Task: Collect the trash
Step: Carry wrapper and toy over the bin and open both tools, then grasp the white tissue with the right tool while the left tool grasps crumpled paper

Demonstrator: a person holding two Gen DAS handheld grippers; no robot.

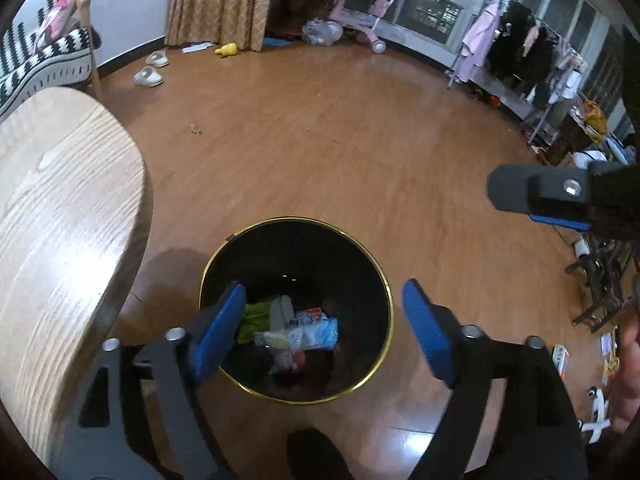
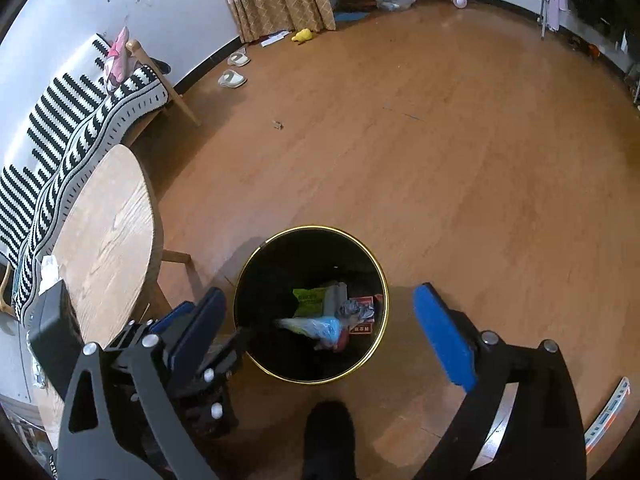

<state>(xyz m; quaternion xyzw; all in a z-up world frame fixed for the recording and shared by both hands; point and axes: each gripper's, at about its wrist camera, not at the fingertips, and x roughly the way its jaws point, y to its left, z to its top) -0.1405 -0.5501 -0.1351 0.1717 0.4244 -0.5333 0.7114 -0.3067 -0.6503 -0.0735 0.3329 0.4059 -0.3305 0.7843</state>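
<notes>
Left wrist view: left gripper [image 1: 324, 332] hangs directly above the bin [image 1: 368, 264]; both blue pads are spread wide with nothing between them.
Right wrist view: right gripper [image 2: 320, 328] hangs over the same bin [image 2: 256, 256]; jaws spread wide, nothing held.
Reason for pose: both tools point down into the bin mouth with fingers apart, a position that suits a release over the opening. This is a judgement.
Bin position: on the wooden floor [image 1: 320, 140], just beside the round table [image 1: 60, 200], upright, mouth open to the cameras.
Trash location: wrappers [image 1: 296, 328] lie at the bottom of the bin; a green packet [image 2: 310, 298], a clear-and-blue plastic bag [image 2: 320, 326] and a red carton [image 2: 362, 328] can be told apart.
Item count in bin: at least four pieces; the exact number cannot be told from the heap.
Gripper count: two, each with two blue pads.
Bin count: one, black with a gold rim.
Loose floor items: one small scrap [image 2: 277, 125] well apart from the bin; two slippers [image 2: 232, 79] near the wall; one yellow toy [image 2: 303, 35] by the curtain.
Task status: judged well along, since both tools carry nothing; the scrap may remain to collect.
</notes>
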